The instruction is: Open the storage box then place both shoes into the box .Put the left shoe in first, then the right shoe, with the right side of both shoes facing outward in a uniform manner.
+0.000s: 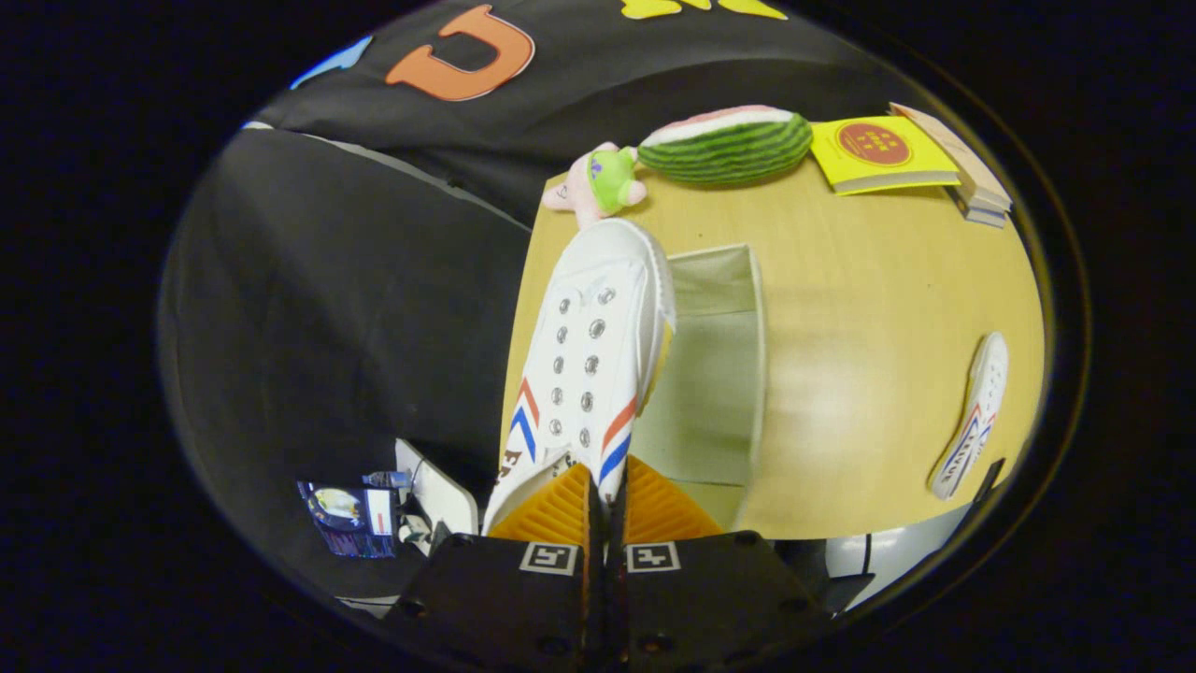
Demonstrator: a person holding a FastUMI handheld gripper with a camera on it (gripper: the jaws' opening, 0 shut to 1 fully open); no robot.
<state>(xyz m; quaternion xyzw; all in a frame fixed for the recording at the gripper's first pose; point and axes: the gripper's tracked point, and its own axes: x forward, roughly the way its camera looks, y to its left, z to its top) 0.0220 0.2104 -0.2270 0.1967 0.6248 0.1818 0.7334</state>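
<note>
**Tongs carry 1 shoe over the open box**

Tongs [598, 486] in the gripper view are clamped on the white shoe [584, 360], both fingers [551, 509] pressed close together on its heel edge, so the shoe hangs out ahead of them, toe pointing away. Gripping it at the heel keeps the length free to drop in. Its toe reaches over the left wall of the storage box [759, 374], which stands open on the wooden table [869, 280], ready to receive it. 1 second shoe [972, 416] lies well apart on the right, waiting its turn. Beyond the box sit a plush toy [598, 182], a watermelon cushion [729, 143] and some books [883, 150], clear of the work.
</note>
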